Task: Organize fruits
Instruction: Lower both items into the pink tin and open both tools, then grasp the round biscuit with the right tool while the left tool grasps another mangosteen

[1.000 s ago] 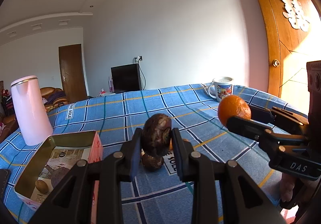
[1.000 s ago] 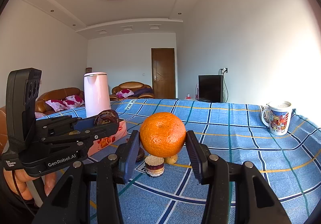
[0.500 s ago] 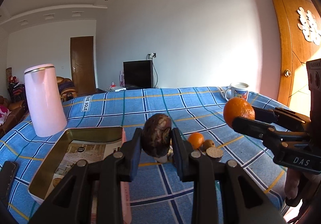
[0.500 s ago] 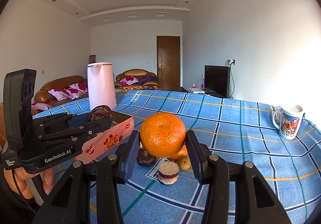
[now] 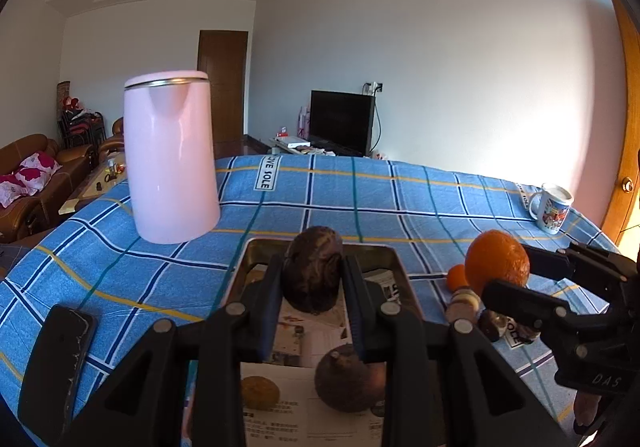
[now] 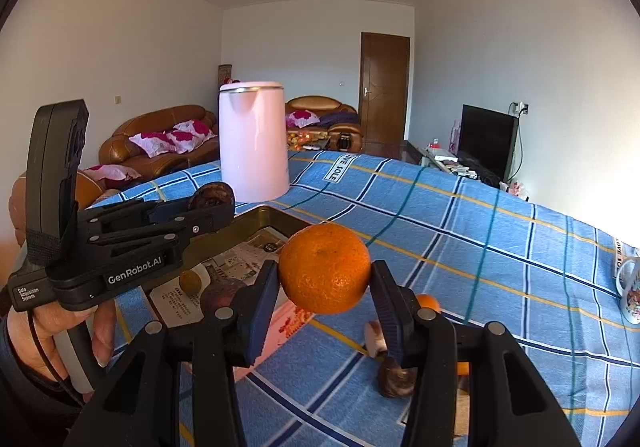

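Observation:
My left gripper [image 5: 314, 279] is shut on a dark brown passion fruit [image 5: 314, 271] and hovers over the open metal tin [image 5: 394, 259], which is lined with printed paper. Inside the tin lie another dark fruit [image 5: 344, 377] and a small yellow-brown fruit [image 5: 260, 393]. My right gripper [image 6: 325, 293] is shut on an orange [image 6: 325, 269], held above the cloth just right of the tin [image 6: 280, 217]. In the left wrist view the orange [image 5: 498, 263] shows at the right. Loose fruits stay on the cloth: a small orange [image 6: 427, 302], a dark fruit [image 6: 394, 377] and a cut piece [image 6: 374, 339].
A pink kettle [image 5: 170, 155] stands behind the tin on the blue checked tablecloth [image 5: 360, 199]. A printed mug [image 5: 552, 207] sits at the far right edge. A dark phone [image 5: 60, 359] lies at the near left. A hand [image 6: 52, 327] holds the left gripper.
Both grippers have swung left from the loose fruit pile toward the tin, each still holding its fruit. The left one now hangs over the tin; the kettle looms closer.

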